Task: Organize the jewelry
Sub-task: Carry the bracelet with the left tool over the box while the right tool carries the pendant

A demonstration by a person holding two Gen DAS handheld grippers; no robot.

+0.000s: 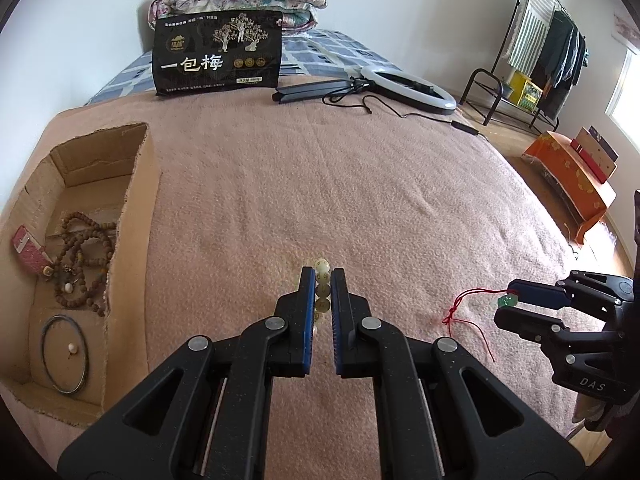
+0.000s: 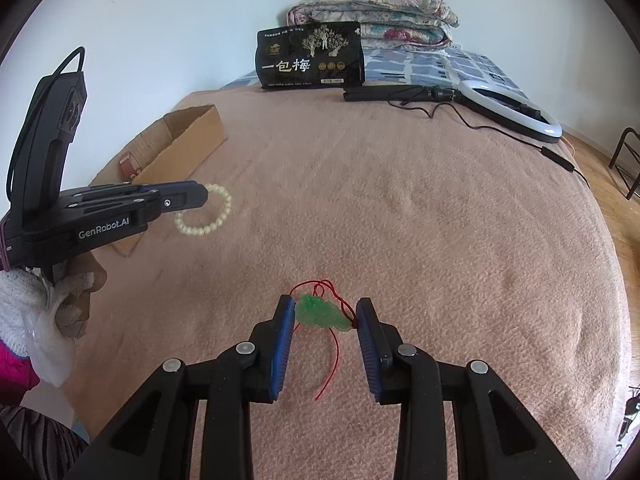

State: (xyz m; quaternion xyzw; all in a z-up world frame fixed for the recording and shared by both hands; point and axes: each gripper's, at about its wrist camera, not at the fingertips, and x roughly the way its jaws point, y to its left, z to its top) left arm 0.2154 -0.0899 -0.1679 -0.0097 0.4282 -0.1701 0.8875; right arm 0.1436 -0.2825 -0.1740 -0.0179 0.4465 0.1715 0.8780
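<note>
step: both pieces picked up, drop-off's next | your right tool [image 2: 324, 316] pinching green pendant [image 2: 320, 314] just above the bed [image 2: 440, 220] | left tool [image 1: 322, 280] clamped on pearl bracelet [image 2: 206, 212] | next: carry them to the cardboard box [image 1: 138, 184] at the bed's left edge

I see a matt, fuzzy pink blanket [image 2: 400, 208] under everything. My left gripper [image 1: 322, 276] has matt black plastic arms, ribbed blue pads and shiny metal pins, like my right gripper [image 2: 325, 312]. The pale bead bracelet [image 2: 208, 212] looks glossy, the green pendant [image 2: 320, 314] translucent on thin red cord. The cardboard box [image 1: 136, 200] far left is rough, torn-edged.
</note>
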